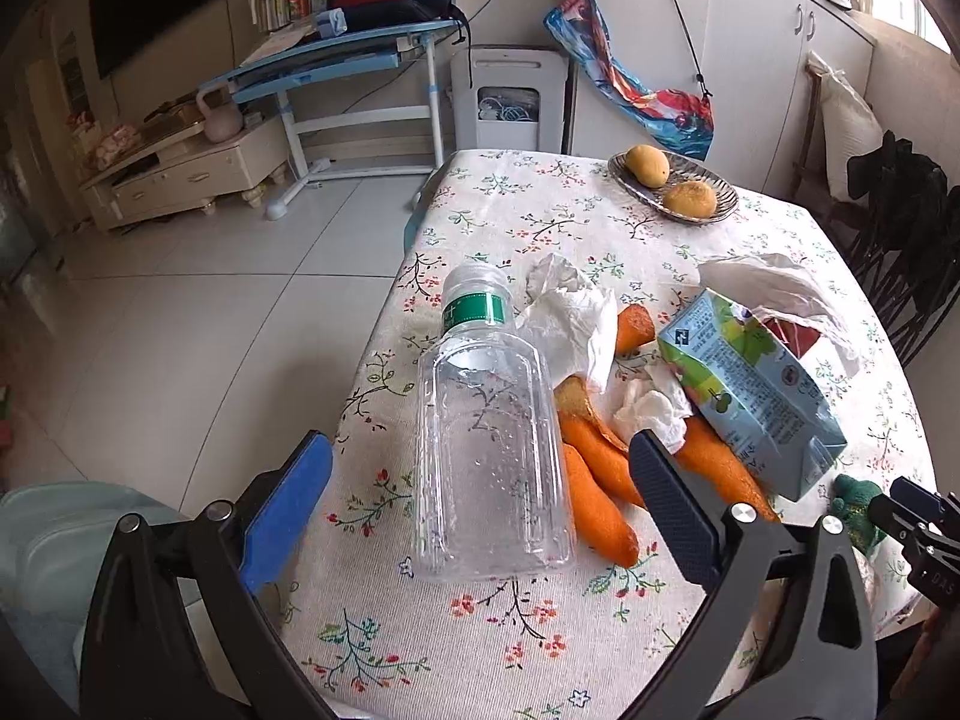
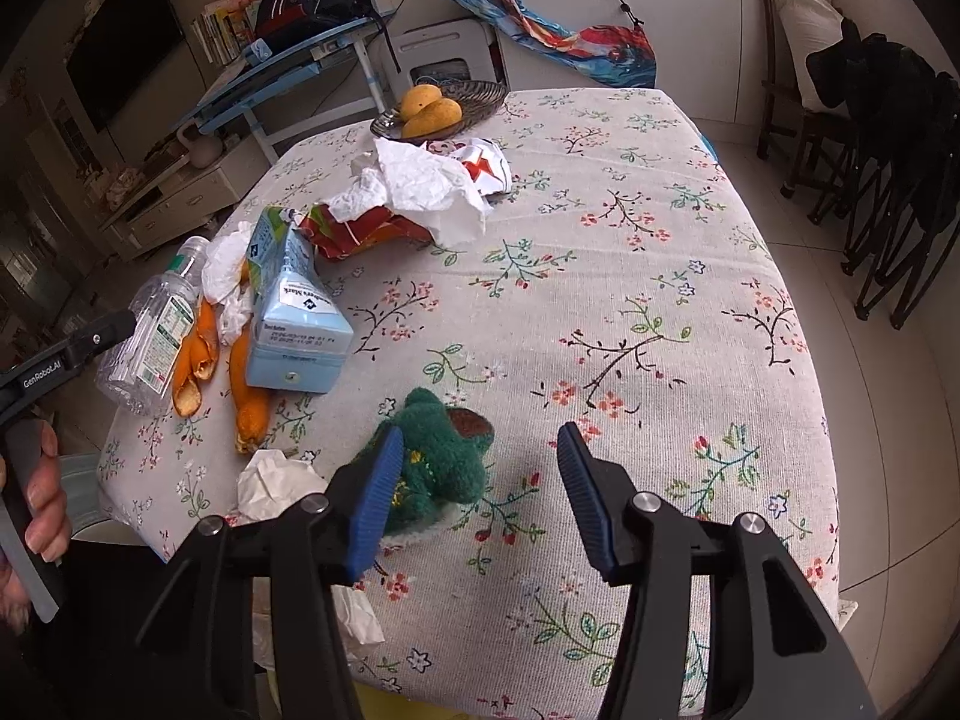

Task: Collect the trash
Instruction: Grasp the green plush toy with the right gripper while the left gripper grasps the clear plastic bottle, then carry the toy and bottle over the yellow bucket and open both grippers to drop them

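Note:
An empty clear plastic bottle with a green label lies on the floral tablecloth, between the fingers of my open left gripper; the jaws stand wide on either side, not touching it. Orange peels, crumpled tissues and a light-blue drink carton lie to its right. In the right wrist view the bottle, peels, carton and a red wrapper under tissue lie at the left. My right gripper is open and empty over the cloth, beside a green knitted toy.
A metal dish with mangoes stands at the far end of the table. A crumpled tissue lies near the table's front-left edge. A pale bin stands on the floor left of the table. Dark chairs stand to the right.

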The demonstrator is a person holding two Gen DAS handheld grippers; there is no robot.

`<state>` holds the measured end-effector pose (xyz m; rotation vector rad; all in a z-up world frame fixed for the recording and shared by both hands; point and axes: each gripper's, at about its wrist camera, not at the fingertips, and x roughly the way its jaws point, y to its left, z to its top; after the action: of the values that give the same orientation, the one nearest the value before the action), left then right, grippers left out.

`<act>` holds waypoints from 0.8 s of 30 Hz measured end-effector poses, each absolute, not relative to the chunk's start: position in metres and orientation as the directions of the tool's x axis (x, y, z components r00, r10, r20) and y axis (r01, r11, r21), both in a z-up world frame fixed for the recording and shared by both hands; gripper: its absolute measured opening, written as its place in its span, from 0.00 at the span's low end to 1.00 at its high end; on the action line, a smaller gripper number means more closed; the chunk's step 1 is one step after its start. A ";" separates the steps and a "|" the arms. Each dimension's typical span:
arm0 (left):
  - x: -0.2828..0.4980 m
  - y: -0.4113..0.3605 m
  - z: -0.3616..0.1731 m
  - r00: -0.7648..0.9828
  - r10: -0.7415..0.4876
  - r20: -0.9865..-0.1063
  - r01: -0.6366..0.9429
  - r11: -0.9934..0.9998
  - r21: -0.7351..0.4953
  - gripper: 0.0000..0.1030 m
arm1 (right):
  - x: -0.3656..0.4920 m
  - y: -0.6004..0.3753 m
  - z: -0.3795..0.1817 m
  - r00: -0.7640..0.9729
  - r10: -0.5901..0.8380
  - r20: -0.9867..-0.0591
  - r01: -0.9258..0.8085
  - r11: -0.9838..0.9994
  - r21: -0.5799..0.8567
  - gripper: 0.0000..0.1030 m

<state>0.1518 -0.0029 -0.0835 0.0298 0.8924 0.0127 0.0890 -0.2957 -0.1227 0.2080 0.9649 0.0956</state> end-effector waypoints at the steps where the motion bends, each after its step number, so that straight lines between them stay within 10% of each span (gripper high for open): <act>1: 0.156 -0.002 -0.086 0.619 0.030 -0.785 -0.005 0.999 0.034 0.93 | 0.090 -0.296 -0.123 0.566 0.182 -0.804 0.009 0.974 0.227 0.51; 12: 0.182 0.008 -0.110 0.540 0.002 -0.842 -0.019 1.000 -0.010 0.52 | 0.094 -0.297 -0.125 0.548 0.319 -0.773 -0.030 0.931 0.363 0.24; 24: 0.144 0.018 -0.080 0.648 -0.047 -0.760 0.005 0.998 -0.058 0.51 | 0.077 -0.304 -0.087 0.726 0.262 -0.636 -0.037 0.938 0.344 0.19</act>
<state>0.1442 0.0177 -0.0804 -0.0524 0.8654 -0.0296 0.0769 -0.3043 -0.0871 0.3208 0.7428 0.1678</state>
